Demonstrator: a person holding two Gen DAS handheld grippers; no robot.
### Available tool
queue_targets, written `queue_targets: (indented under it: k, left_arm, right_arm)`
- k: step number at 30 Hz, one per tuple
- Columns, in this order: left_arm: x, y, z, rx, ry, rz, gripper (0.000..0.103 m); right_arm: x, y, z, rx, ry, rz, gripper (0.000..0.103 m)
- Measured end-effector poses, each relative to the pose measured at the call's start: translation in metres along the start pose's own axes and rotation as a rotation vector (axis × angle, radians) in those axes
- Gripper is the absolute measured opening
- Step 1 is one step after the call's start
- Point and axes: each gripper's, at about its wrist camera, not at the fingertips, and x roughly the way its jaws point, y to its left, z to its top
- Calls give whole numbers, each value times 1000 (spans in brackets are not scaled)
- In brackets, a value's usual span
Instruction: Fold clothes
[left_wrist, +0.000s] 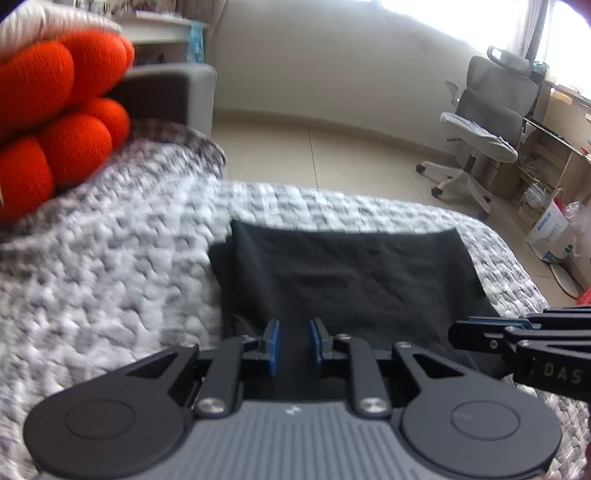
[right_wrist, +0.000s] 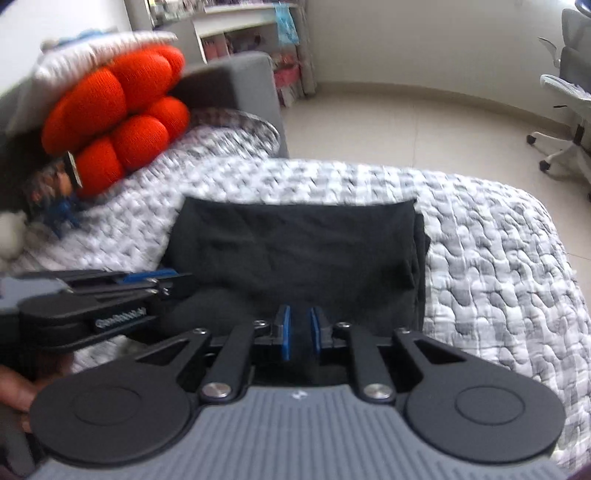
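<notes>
Folding looks near done, as a judgement: the black soft-knit garment (left_wrist: 343, 273) is already laid as a compact rectangle of several layers on the grey-and-white puckered quilt (left_wrist: 110, 266), closer to the quilt's far edge than to its sides, with bare quilt showing on both sides.

Left gripper (left_wrist: 294, 345): blue pads (left_wrist: 273, 343) set at a narrow gap, dark cloth visible between them, but whether it is pinched cannot be told. Right gripper (right_wrist: 298, 332): blue pads (right_wrist: 284, 332) closer together, same doubt. Both are poised over the garment's near edge, side by side, the left one seen edge-on in the right view (right_wrist: 110, 295).

Step in hand, as judged: near hem to be taken and carried over to the far edge, or the stack to be pressed flat.
- All layers should be caught together at the near edge; thin jersey slips layer from layer.
- Both corners should be lifted level so the fold line stays parallel to the far edge.
- The offset layer peeking out along one side of the stack (right_wrist: 421, 258) should be squared first.
- The quilt is bumpy and grabby; dragging should be avoided, lifting preferred.

Materials: matte, limp, lightly creased cloth; stitched, pillowy quilt; orange knitted lobed cushion (left_wrist: 55, 110) at the quilt's far left corner, plump and rounded.
</notes>
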Motion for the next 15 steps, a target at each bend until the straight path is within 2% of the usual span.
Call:
queue_targets:
  k: [3,6,8,15]
  left_arm:
    - [-14,-5,-1,40,-56,8,19]
    - [-5,-5,-6,25,3,-13,19]
    - [6,-5,-10,22,47,2,19]
    - [6,-3,-8,20,57,7,19]
  right_arm:
    - [8,4,-5,-34,59,-4,17]
    - [14,9,-6,-52,74,-22,19]
    - [18,11,-6,-64,79,-35,20]
    - [5,13,-3,-68,32,15,20]
